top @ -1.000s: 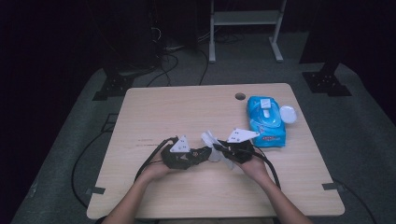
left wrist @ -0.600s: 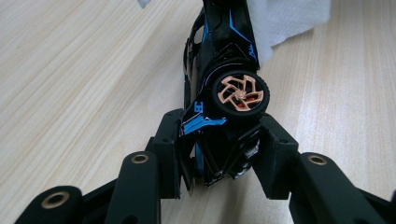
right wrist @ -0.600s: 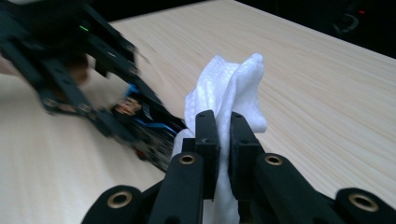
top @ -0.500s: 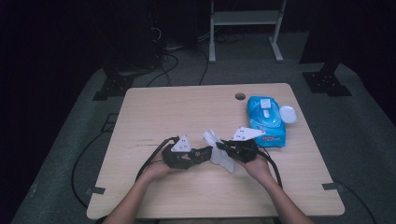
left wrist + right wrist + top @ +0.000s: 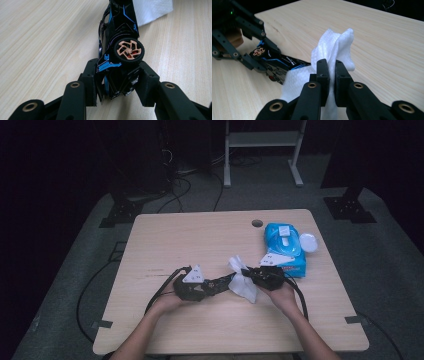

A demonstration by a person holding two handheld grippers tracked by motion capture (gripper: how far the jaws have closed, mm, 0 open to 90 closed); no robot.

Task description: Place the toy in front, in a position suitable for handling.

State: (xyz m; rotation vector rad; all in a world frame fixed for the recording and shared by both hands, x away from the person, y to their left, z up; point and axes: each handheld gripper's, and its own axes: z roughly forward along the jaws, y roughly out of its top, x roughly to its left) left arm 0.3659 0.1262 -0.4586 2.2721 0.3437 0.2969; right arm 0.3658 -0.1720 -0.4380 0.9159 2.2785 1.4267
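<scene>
A black toy car (image 5: 120, 37) with blue trim and an orange-spoked wheel lies on its side just above the table, its rear end clamped in my left gripper (image 5: 117, 80). The high view shows the left gripper (image 5: 212, 284) low at the table's front middle, with the car (image 5: 222, 281) pointing right. My right gripper (image 5: 331, 72) is shut on a crumpled white wipe (image 5: 334, 47). The wipe (image 5: 243, 282) rests against the car's far end (image 5: 279, 65). In the high view the right gripper (image 5: 248, 272) sits just right of the car.
A blue pack of wipes (image 5: 285, 247) lies at the right of the wooden table (image 5: 200, 235), with a white lid (image 5: 307, 241) beside it. A cable hole (image 5: 257, 223) sits near the far edge. Cables trail from both grippers toward the front.
My right gripper has slid a little to the right with the wipe, along the car's end. The left gripper and the car have stayed still.
</scene>
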